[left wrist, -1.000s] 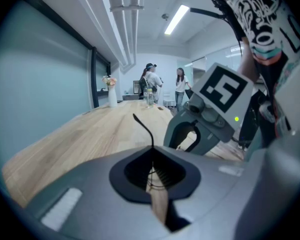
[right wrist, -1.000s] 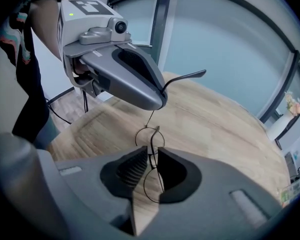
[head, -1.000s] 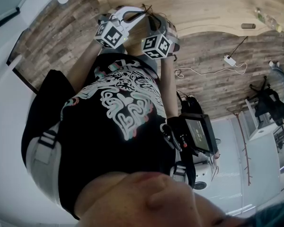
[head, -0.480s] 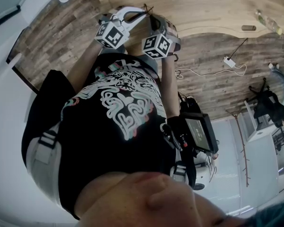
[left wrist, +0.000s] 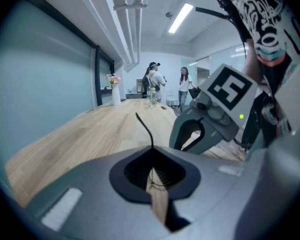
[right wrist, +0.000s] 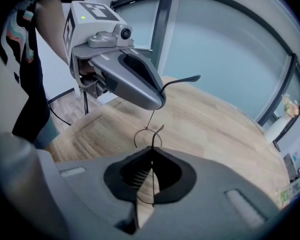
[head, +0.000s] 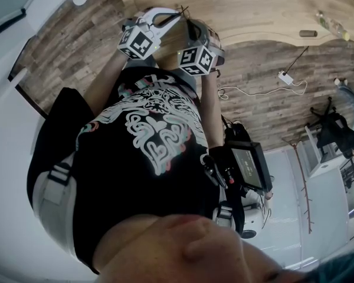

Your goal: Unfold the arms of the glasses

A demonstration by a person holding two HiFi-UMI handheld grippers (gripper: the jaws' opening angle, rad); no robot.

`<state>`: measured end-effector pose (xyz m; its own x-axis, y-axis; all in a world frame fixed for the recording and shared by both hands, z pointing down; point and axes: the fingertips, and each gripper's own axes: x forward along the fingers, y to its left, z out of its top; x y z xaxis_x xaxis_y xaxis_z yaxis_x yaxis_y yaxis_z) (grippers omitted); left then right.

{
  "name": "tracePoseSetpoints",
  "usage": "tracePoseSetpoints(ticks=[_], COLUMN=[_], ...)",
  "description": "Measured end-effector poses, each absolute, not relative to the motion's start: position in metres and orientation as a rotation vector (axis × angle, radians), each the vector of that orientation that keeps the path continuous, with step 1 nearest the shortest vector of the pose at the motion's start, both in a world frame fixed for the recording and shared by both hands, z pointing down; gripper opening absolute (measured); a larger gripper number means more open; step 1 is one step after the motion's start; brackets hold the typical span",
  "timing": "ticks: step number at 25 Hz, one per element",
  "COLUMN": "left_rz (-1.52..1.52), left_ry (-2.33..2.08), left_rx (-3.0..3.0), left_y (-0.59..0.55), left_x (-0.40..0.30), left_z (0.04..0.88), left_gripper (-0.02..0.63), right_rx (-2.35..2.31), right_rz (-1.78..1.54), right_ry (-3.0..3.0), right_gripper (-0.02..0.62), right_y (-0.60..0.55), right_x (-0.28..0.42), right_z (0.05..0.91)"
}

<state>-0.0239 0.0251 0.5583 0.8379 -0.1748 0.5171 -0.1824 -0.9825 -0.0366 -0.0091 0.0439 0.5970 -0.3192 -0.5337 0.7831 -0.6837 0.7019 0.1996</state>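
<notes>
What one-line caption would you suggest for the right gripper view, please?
Thin wire-framed glasses held over a wooden table, the right gripper and left gripper both shut on them.

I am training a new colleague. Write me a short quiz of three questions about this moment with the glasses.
1. True or false: the left gripper is open and holds nothing.
2. What is below the glasses? A. a wooden table B. a metal sink C. a folded cloth
3. Fill in the missing word: the jaws of the right gripper are ____ on the thin frame of the glasses.

Key
1. False. Its jaws are closed on a thin dark arm of the glasses.
2. A.
3. shut
</notes>
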Motion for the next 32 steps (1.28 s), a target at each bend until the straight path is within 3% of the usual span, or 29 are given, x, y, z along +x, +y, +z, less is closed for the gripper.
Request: tracePoseSetpoints(ticks=[12, 32], left_rz=[0.668, 0.523], left_ry=[-0.374, -0.475], left_rx=[2.957, 2.872], left_y=[0.002, -0.017], left_x=[-0.013, -0.017], left_z=[0.526, 0.474], left_gripper=[-0.009, -0.009], right_rx=[1.229, 1.875], right_rz=[0.302, 0.792], right_ry=[-2.117, -2.369], right_gripper=[0.003, 0.003], right_y=[0.033, 0.032], right_x=[0.013, 0.086], right_z=[0.547, 0.463])
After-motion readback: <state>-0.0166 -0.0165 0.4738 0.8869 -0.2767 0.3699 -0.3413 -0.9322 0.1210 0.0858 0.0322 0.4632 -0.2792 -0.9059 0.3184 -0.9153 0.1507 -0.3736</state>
